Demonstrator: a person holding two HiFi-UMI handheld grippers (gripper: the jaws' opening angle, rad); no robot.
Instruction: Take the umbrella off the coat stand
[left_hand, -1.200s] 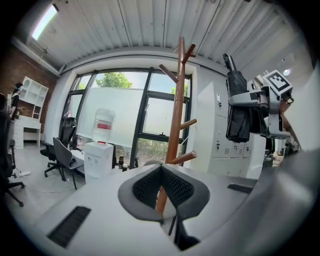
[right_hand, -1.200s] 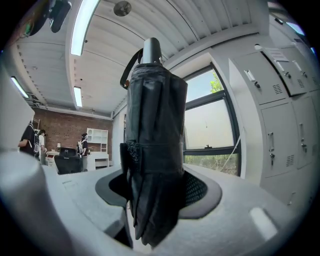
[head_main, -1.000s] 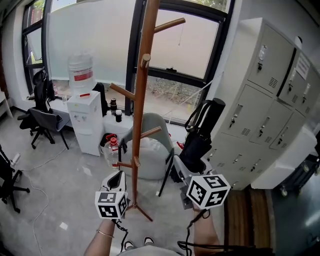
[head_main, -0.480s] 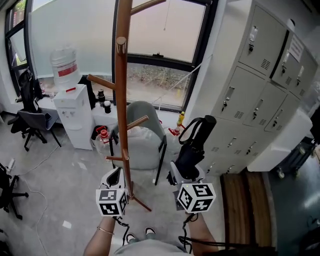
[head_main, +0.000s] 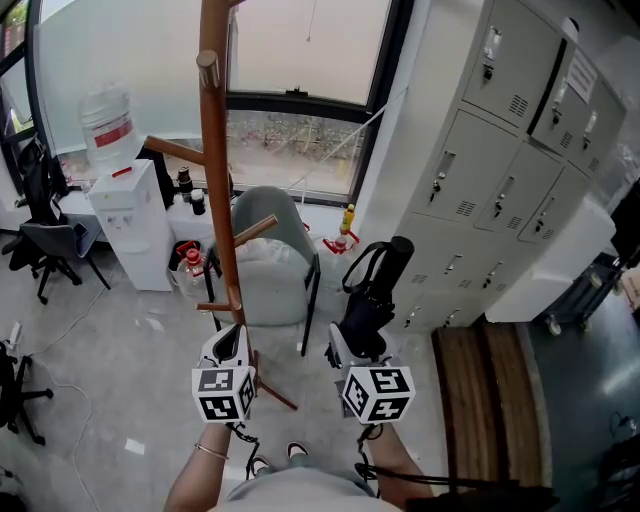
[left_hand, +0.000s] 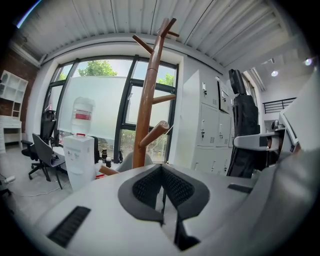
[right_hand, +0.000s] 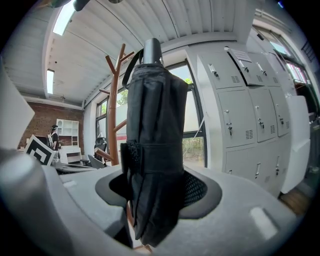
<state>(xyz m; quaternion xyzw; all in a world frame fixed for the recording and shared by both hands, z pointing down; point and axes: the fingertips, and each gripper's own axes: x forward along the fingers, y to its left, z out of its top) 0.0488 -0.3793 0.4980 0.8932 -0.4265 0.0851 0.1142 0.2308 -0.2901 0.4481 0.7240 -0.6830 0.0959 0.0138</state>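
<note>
The wooden coat stand (head_main: 214, 190) rises at the left of the head view, its pegs bare. A black folded umbrella (head_main: 369, 298) stands upright to the right of it, apart from the stand, with its strap loop hanging at the top. My right gripper (head_main: 352, 352) is shut on the umbrella's lower part; in the right gripper view the umbrella (right_hand: 155, 135) fills the space between the jaws of the right gripper (right_hand: 155, 192). My left gripper (head_main: 232, 340) sits low beside the stand's pole, shut and holding nothing. In the left gripper view the left gripper (left_hand: 161, 172) points at the stand (left_hand: 148, 110).
A water dispenser (head_main: 125, 225) and office chairs (head_main: 40, 240) stand at the left by the window. A grey chair (head_main: 272, 265) with a white bag sits behind the stand's base. Grey lockers (head_main: 490, 170) line the right side, with a wooden floor strip (head_main: 480, 400) before them.
My right gripper has sunk with the umbrella in it, and the left gripper has dropped a little. The stand now lies further left in the head view.
</note>
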